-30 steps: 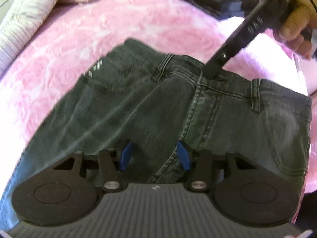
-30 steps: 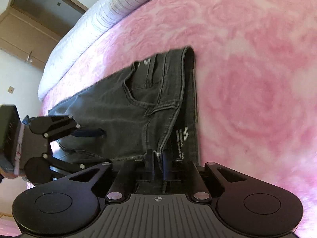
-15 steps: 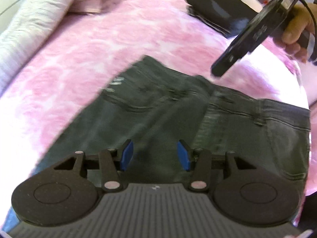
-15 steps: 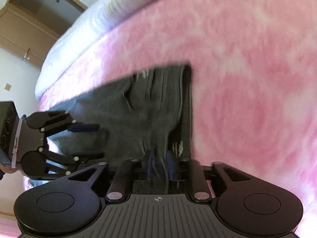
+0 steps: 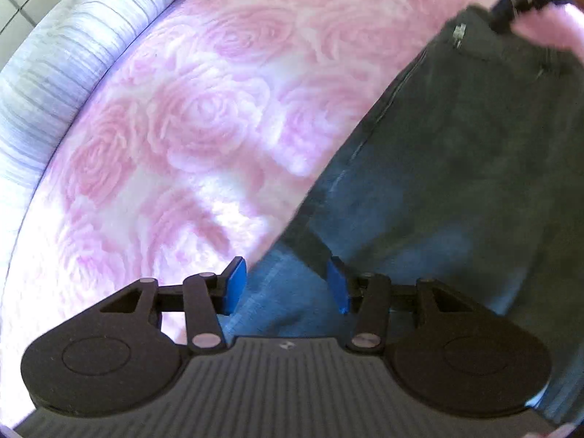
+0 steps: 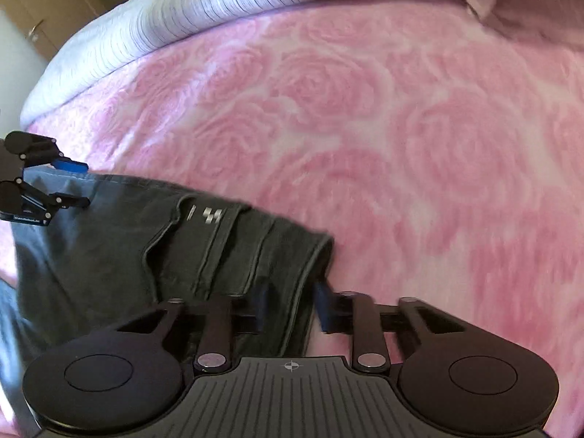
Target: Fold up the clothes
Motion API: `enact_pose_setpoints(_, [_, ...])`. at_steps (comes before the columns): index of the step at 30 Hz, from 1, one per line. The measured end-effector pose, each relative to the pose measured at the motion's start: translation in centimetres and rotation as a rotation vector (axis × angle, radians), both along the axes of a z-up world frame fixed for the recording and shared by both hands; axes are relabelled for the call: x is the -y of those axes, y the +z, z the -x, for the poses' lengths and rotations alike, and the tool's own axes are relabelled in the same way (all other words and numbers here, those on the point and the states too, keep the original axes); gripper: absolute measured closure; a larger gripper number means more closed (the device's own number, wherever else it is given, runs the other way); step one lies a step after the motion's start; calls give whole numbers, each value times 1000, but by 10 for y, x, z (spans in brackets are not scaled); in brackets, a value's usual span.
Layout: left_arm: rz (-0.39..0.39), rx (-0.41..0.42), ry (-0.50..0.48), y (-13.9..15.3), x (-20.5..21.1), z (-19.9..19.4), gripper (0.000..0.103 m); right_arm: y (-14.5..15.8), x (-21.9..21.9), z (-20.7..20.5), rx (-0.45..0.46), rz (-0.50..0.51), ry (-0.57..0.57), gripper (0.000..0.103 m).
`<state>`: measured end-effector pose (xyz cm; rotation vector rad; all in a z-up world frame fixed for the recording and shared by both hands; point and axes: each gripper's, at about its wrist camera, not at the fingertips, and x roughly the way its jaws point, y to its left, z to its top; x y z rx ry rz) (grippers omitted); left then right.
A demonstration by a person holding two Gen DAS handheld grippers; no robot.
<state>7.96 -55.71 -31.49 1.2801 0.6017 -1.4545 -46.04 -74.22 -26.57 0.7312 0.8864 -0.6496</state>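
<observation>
Two claws work over one pair of dark grey jeans (image 6: 204, 255) spread on a bed under a pink rose-patterned blanket (image 6: 383, 120). Seen from the right wrist, the left claw (image 6: 71, 182) stands at the far left edge of the view, over the lighter, bluish end of the jeans, its blue-padded fingers (image 6: 67, 164) apart. A striped white quilt (image 6: 219, 3) lies bunched along the far side of the blanket. Further right, the jeans' waistband, with its belt loops and a small pale mark, runs toward the right claw (image 6: 290, 304). That claw is closing, its jaws set on either side of the waistband edge with the denim between them; the pads do not visibly press the cloth yet.

From the left wrist, the quilt (image 5: 54, 54) curves along the left border and the blanket (image 5: 182, 138) fills the middle. The left claw (image 5: 286, 288) is opening, its blue pads (image 5: 233, 284) well apart, with the jeans' side edge lying below and between them, ungripped. The jeans (image 5: 456, 182) stretch away to the upper right, where the right claw (image 5: 507, 14) meets their far corner, blurred.
</observation>
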Motion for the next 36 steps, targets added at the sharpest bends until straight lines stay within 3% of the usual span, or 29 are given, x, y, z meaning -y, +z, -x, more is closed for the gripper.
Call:
enact_pose_setpoints(4, [51,-54,-5,9,9,-10,58,2,7,0,15,-28,-15,93])
enact_pose_setpoints(7, [59,-119,-32,14,20,-10,57,13,1,2,14,15,-21,89])
enact_pose_setpoints(11, [6,-134,-181,2,30,6,58,24,-10,-7,-14,140,25,41])
enact_pose_setpoints(12, [2,-116,-228,0,30,12,61,24,-13,-14,-28,168,74,40])
enact_pose_setpoints(13, [2,-98,-268,-3,29,18,64,22,-18,-23,-59,196,139,40])
enact_pose_setpoints(16, [-8,-63,-315,-8,28,29,85,11,-27,-47,-165,265,315,40])
enact_pose_setpoints(17, [-2,-43,-317,-9,28,32,95,9,-24,-51,-174,264,323,47])
enact_pose_setpoints(18, [4,-32,-314,-9,29,33,96,7,-21,-54,-183,262,331,72])
enact_pose_setpoints(19, [10,-30,-308,-9,31,31,96,6,-18,-58,-193,261,339,73])
enact_pose_setpoints(20, [16,-28,-301,-8,32,29,96,4,-16,-61,-202,259,347,83])
enact_pose_setpoints(21, [22,-26,-295,-7,33,28,96,3,-11,-66,-211,260,354,86])
enact_pose_setpoints(25, [15,-61,-231,-11,47,22,95,-4,10,-75,-207,217,358,86])
enact_pose_setpoints(29, [53,-44,-224,-9,41,23,92,8,4,-70,-214,228,318,86])
enact_pose_setpoints(33, [96,-88,-121,15,32,7,83,29,-16,-69,-242,278,245,77])
enact_pose_setpoints(36, [137,-115,-63,42,4,-5,76,51,-49,-71,-203,283,222,74])
